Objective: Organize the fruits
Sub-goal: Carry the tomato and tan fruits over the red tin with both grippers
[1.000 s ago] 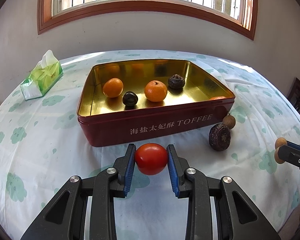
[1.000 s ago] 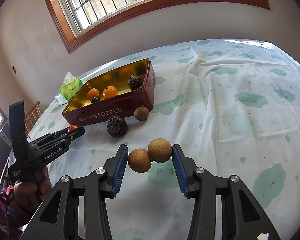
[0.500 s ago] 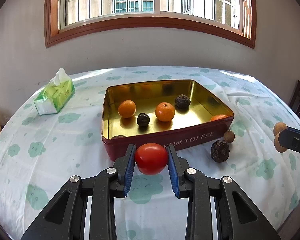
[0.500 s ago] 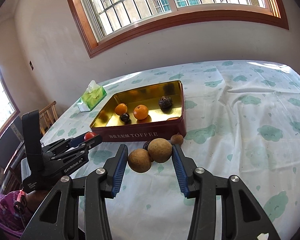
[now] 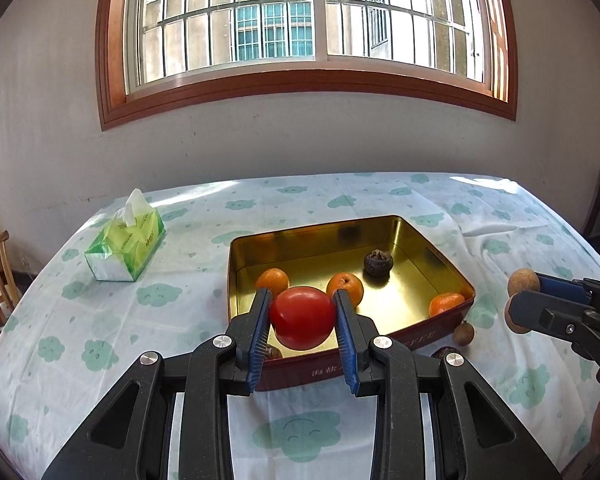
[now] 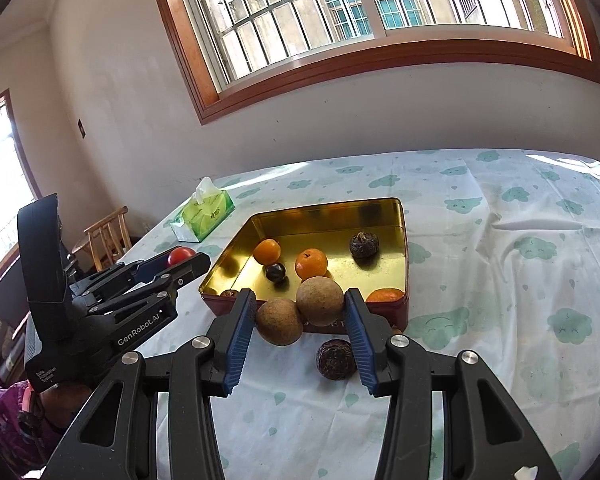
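My left gripper [image 5: 302, 318] is shut on a red tomato [image 5: 302, 316] and holds it above the near edge of the red toffee tin [image 5: 404, 342]. The tin's gold inside [image 6: 364, 272] holds several oranges [image 6: 311, 263] and dark wrinkled fruits [image 6: 364, 245]. My right gripper [image 6: 300, 312] is shut on two brown round fruits [image 6: 319, 301], raised in front of the tin. The right gripper also shows at the right of the left wrist view [image 5: 520, 300]. A dark wrinkled fruit [image 6: 335, 359] and a small brown fruit [image 5: 463, 333] lie on the cloth by the tin.
A green tissue pack [image 5: 126, 242] stands on the table at the back left. The round table has a white cloth with green clouds [image 5: 100, 320]. A wooden chair [image 6: 108, 236] stands beyond the table's left edge. The wall and window are behind.
Both grippers have risen with their fruit. The tin now looks lower and farther away in both views, and more of the window shows.
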Demonstrator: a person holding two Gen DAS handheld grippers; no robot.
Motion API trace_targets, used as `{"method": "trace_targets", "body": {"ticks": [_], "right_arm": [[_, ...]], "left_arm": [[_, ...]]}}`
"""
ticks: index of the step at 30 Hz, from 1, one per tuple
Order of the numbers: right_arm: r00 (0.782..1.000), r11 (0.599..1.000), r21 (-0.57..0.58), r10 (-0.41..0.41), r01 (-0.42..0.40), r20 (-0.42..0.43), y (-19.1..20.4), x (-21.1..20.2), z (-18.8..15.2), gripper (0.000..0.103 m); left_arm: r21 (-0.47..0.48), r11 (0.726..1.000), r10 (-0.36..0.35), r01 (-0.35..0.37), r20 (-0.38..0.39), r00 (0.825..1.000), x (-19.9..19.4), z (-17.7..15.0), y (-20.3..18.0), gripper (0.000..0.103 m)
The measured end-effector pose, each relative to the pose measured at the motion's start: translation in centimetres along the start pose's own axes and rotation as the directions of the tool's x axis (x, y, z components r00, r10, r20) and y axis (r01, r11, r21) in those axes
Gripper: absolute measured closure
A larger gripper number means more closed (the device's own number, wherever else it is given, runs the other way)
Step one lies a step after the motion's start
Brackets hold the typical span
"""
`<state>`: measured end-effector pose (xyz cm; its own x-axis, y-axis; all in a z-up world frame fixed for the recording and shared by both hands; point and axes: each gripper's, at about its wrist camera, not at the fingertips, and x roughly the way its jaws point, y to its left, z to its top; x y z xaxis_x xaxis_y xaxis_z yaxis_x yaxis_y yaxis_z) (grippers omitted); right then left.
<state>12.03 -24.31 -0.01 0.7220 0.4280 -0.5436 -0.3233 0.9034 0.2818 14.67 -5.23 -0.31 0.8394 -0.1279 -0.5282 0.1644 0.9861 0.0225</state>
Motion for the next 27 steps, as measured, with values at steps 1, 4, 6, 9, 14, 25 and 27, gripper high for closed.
{"method": "trace_targets", "body": {"ticks": [1,4,6,9,14,25,27], "right_arm": [[1.0,1.0,0.001,0.002,-0.002,0.0,0.0,0.3,0.2,0.06],[1.0,1.0,0.01,0.009,-0.009,0.0,-0.2,1.1,0.7,0.06],[1.0,1.0,0.011,0.012,-0.012,0.002,-0.3,1.6,1.1,0.06],[1.0,1.0,0.008,0.018,-0.018,0.003,-0.3,2.2,1.6,0.06],[1.0,1.0,0.009,0.027,-0.027,-0.003,-0.3,3.6,2.2,0.06],[0.999,0.999,0.019,0.041,-0.04,-0.02,-0.5,5.9,2.8,0.06],[0.999,0.999,0.022,0.041,-0.04,-0.021,-0.6,6.1,2.8,0.06]], "left_arm": [[0.0,1.0,0.003,-0.003,0.002,1.0,0.2,0.2,0.0,0.071],[-0.001,1.0,0.008,-0.008,0.008,1.0,0.7,0.7,0.0,0.071],[0.001,1.0,0.014,-0.014,0.012,1.0,1.1,1.1,0.1,0.071],[0.002,1.0,0.019,-0.019,0.01,1.0,1.9,1.4,0.2,0.071],[-0.014,1.0,0.026,-0.026,-0.006,1.0,3.3,1.7,0.6,0.071],[-0.024,0.999,0.038,-0.038,-0.031,0.999,5.5,1.8,1.2,0.071],[-0.025,0.999,0.039,-0.04,-0.033,0.999,5.7,1.8,1.2,0.071]]}}
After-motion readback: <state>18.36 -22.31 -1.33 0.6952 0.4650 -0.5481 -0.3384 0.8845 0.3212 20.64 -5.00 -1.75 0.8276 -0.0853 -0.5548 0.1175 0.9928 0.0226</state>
